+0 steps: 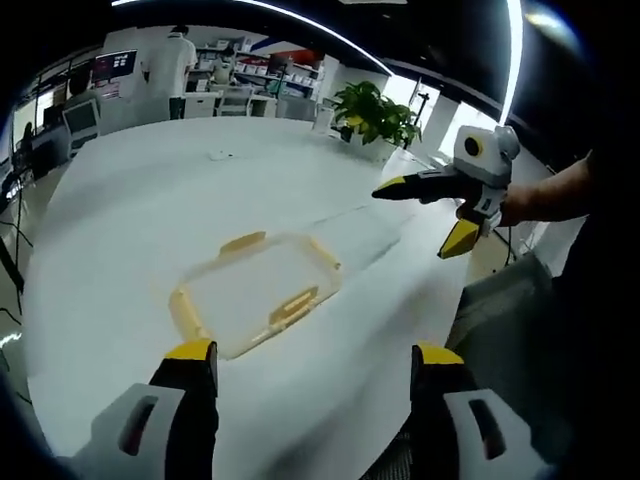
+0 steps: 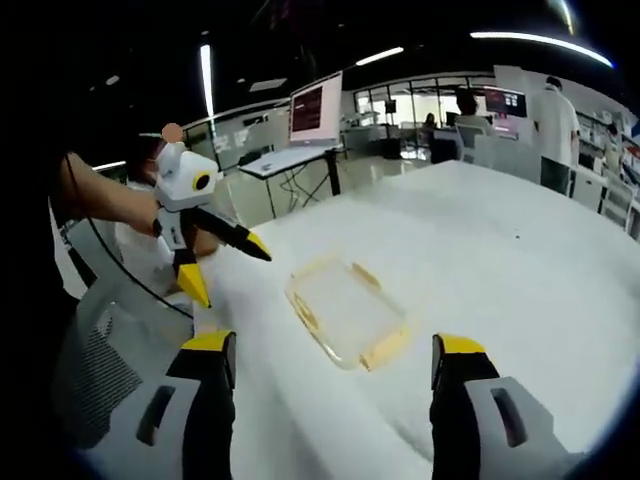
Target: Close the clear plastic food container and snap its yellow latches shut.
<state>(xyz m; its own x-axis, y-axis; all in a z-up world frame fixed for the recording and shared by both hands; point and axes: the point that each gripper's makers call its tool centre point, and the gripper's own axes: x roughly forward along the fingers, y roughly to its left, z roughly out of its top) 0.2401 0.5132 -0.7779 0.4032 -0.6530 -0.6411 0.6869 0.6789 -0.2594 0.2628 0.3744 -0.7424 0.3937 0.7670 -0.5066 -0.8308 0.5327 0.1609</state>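
Note:
A clear plastic food container (image 1: 258,292) with yellow latches (image 1: 292,305) on its sides lies flat on the white table (image 1: 150,200). Whether the latches are snapped down is not clear. My left gripper (image 1: 312,352) hangs open just short of it, nothing between its jaws. My right gripper (image 1: 425,215) comes in from the right, open, held above the table beyond the container. In the right gripper view the container (image 2: 345,312) lies just ahead of my open right gripper (image 2: 332,344), and my left gripper (image 2: 228,270) hovers open to its left.
A potted plant (image 1: 375,115) stands at the table's far edge. A grey mesh chair (image 2: 100,360) sits at the table's near side. Desks, a lit monitor (image 2: 315,108) and standing people (image 1: 170,65) fill the room behind.

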